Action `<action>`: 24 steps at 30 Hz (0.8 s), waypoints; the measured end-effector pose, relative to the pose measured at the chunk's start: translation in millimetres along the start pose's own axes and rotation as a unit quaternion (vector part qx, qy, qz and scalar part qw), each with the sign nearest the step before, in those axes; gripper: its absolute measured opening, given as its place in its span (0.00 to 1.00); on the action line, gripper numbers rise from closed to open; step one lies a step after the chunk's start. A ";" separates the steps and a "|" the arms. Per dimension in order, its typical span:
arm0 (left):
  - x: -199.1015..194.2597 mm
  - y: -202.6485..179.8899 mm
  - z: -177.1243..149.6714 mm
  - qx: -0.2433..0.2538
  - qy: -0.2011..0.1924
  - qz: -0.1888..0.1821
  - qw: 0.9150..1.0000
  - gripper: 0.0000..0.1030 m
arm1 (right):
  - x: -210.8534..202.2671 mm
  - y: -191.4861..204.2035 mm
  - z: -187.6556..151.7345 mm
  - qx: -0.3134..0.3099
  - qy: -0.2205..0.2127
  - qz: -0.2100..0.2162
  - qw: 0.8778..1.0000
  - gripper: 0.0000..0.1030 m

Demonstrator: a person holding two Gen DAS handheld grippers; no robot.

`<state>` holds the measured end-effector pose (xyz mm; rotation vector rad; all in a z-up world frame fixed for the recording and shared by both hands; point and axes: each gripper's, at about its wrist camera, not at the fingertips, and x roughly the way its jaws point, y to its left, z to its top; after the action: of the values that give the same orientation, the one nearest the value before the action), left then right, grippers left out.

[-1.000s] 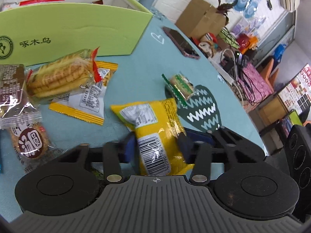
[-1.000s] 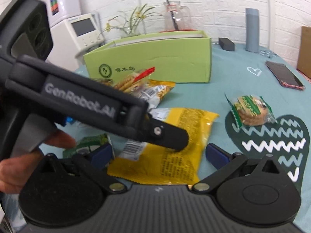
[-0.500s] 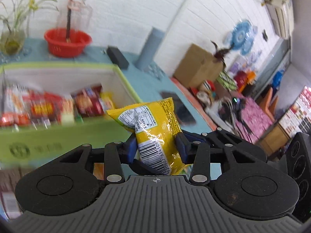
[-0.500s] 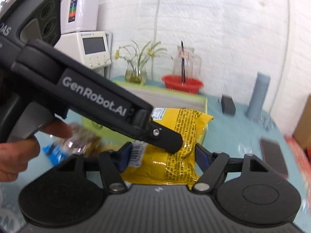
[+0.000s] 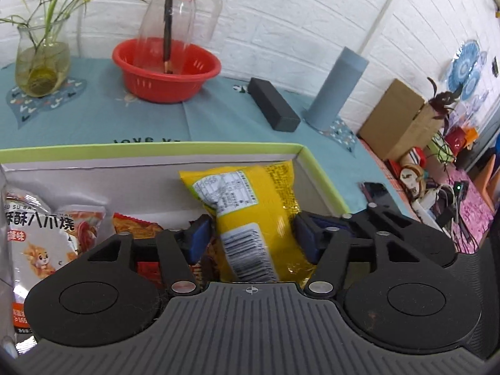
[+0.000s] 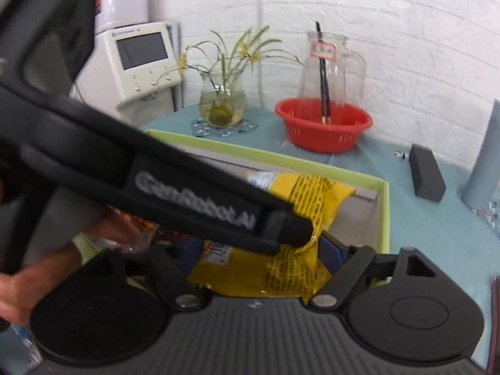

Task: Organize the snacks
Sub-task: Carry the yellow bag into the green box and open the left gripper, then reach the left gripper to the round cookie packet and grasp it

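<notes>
Left to right: the left tool [image 5: 250,237] has just been opening, its pads now clear of the yellow snack bag [image 5: 253,209] dropping into the right end of the green box [image 5: 322,178]. The right tool [image 6: 262,250] has also been opening, straddling the bag without visible pressure. The bag looks light, crinkly, slippery and crushable, best held by its sealed end.
</notes>
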<state>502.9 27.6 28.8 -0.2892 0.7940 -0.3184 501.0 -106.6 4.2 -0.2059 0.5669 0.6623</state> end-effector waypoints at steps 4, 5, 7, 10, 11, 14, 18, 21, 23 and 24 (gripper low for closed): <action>-17.3 2.7 3.5 -0.019 -0.019 -0.024 0.999 0.56 | -18.7 10.8 0.0 -0.008 -0.021 -0.014 1.000 0.86; -26.7 2.0 2.9 -0.021 -0.030 -0.029 0.999 0.60 | -30.8 15.7 -1.7 -0.010 -0.034 -0.019 0.999 0.89; -55.8 -3.9 -0.9 -0.018 -0.058 -0.031 0.998 0.70 | -60.7 25.0 -8.1 -0.014 -0.059 -0.024 0.998 0.90; -100.3 -14.3 -22.1 -0.004 -0.090 -0.032 0.995 0.74 | -105.6 40.3 -25.1 -0.015 -0.081 -0.035 0.996 0.90; -114.4 -18.0 -32.9 0.001 -0.096 -0.030 0.995 0.77 | -118.6 45.2 -33.9 -0.011 -0.084 -0.038 0.996 0.90; -151.4 -25.9 -79.2 0.009 -0.114 -0.023 0.993 0.82 | -149.6 59.8 -72.1 0.031 -0.079 -0.026 0.996 0.90; -173.2 -27.8 -148.1 -0.005 -0.096 -0.022 0.995 0.82 | -182.1 87.5 -133.1 0.087 -0.051 -0.013 0.995 0.90; -172.8 -27.2 -187.5 -0.033 -0.064 -0.032 0.997 0.82 | -200.1 106.4 -169.7 0.115 -0.031 -0.030 0.992 0.90; -165.5 -31.4 -202.3 -0.032 -0.033 -0.043 0.998 0.80 | -206.4 111.4 -188.1 0.139 -0.021 -0.031 0.990 0.90; -161.4 -34.2 -206.2 -0.031 -0.020 -0.044 0.998 0.79 | -207.9 111.0 -194.1 0.147 -0.020 -0.032 0.988 0.90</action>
<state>239.7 30.8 8.4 -0.3876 0.7543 -0.3707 213.3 -198.1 -41.4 0.0653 0.6102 0.5130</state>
